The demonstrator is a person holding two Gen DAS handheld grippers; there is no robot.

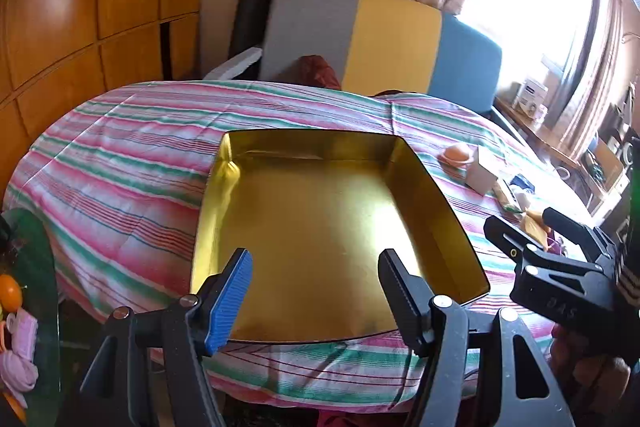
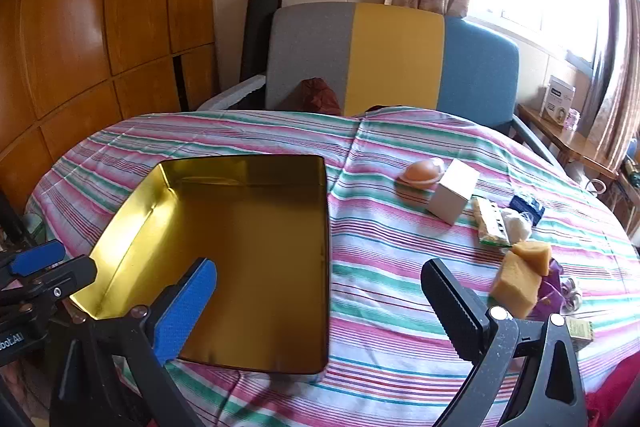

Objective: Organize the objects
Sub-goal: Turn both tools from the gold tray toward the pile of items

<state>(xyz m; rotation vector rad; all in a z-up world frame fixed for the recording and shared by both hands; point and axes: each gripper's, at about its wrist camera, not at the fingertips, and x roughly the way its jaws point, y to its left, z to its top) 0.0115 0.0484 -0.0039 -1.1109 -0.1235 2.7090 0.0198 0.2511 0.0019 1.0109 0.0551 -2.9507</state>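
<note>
Empty gold tin [image 2: 256,247] lies open on the striped cloth [image 2: 400,307], likely the bin for sorting. Loose items cluster well right of it: white box [image 2: 454,197], sponge pieces [image 2: 520,279]. Left gripper [image 1: 316,291] hangs over the tin, jaws apart, holding nothing; right gripper [image 2: 320,307] is spread wide, empty, nearer the pile.

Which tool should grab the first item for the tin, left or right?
Right, probably. The right tool is open and empty, with the sponges and white box just beyond it. The left tool hangs over the empty tin, farther from them.
</note>
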